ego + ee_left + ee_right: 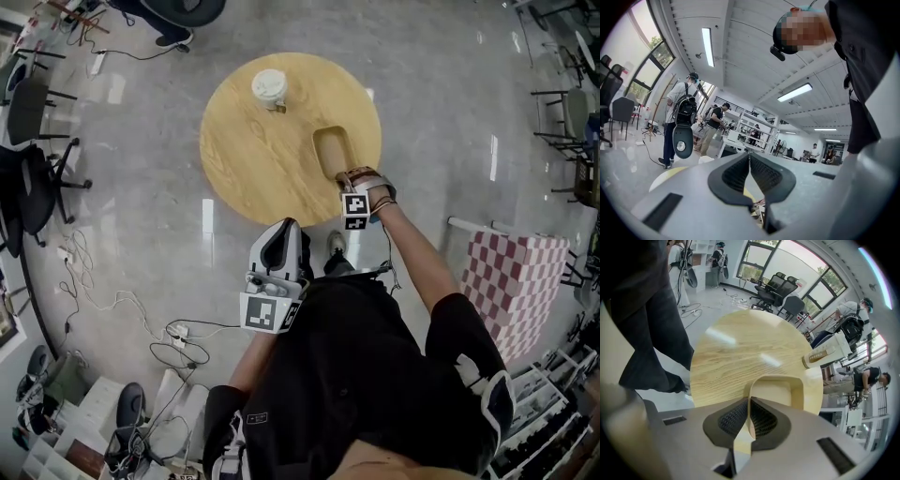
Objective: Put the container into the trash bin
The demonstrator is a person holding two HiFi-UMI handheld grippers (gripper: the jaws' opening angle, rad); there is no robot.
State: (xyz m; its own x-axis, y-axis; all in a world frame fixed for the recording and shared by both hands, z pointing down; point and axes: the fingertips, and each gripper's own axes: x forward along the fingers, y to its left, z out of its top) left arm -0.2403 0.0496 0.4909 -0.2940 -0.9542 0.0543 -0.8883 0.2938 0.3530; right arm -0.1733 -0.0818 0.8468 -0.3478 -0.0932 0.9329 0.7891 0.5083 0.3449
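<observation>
A tan open container (332, 150) lies near the right edge of a round wooden table (253, 159). My right gripper (350, 175) points steeply down at the container's near end. In the right gripper view the container (776, 390) fills the middle, and the right gripper (749, 404) is shut on its near wall, one pad on each side of the rim. My left gripper (284, 232) hangs off the table close to the person's body, pointing level. In its own view the left gripper (749, 158) is shut with nothing between its pads.
A lidded white paper cup (269, 88) stands at the table's far side, also visible as the cup (825, 352). Office chairs (37, 159) and floor cables (122, 309) are at the left. A red-and-white checkered box (516, 281) stands at the right. People (679, 117) stand across the room.
</observation>
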